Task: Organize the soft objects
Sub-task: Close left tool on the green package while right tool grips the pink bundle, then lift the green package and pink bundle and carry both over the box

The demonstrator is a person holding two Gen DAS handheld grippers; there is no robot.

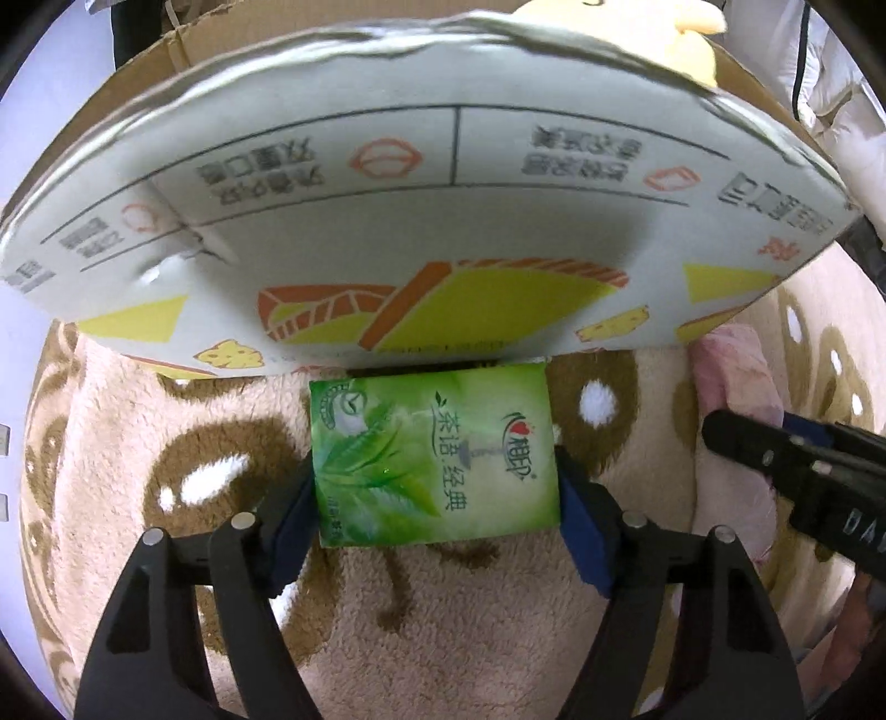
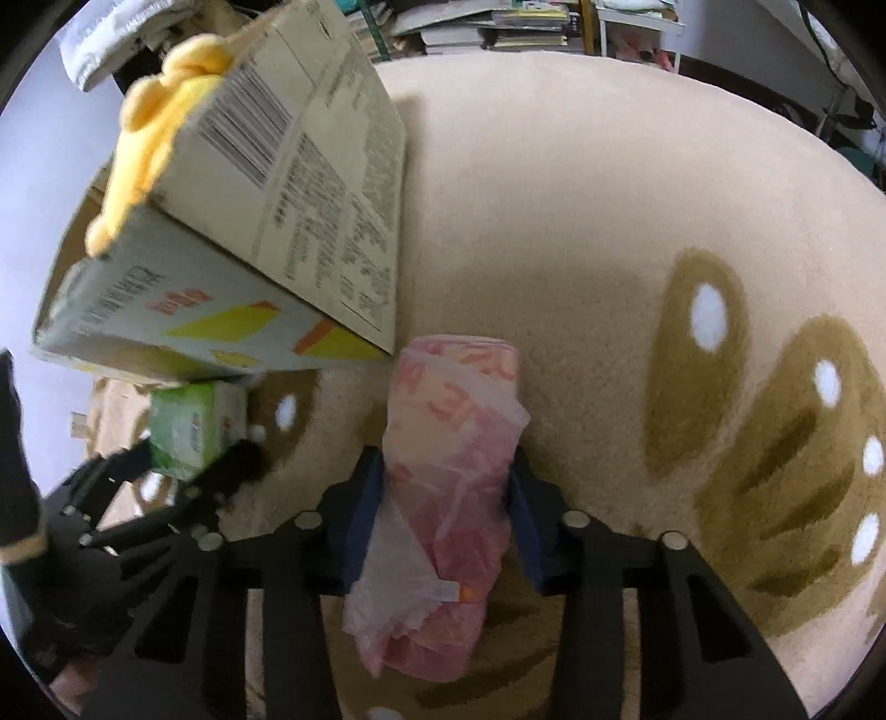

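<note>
My left gripper is shut on a green tissue pack, held just above the carpet in front of the cardboard box. The pack also shows in the right wrist view, with the left gripper around it. My right gripper is shut on a pink roll of plastic bags, next to the box's corner. A yellow plush toy sticks out of the box top; it also shows in the left wrist view.
A beige carpet with brown leaf pattern covers the floor. The right gripper shows at the right of the left wrist view with the pink roll. Stacked books and furniture stand beyond the carpet's far edge.
</note>
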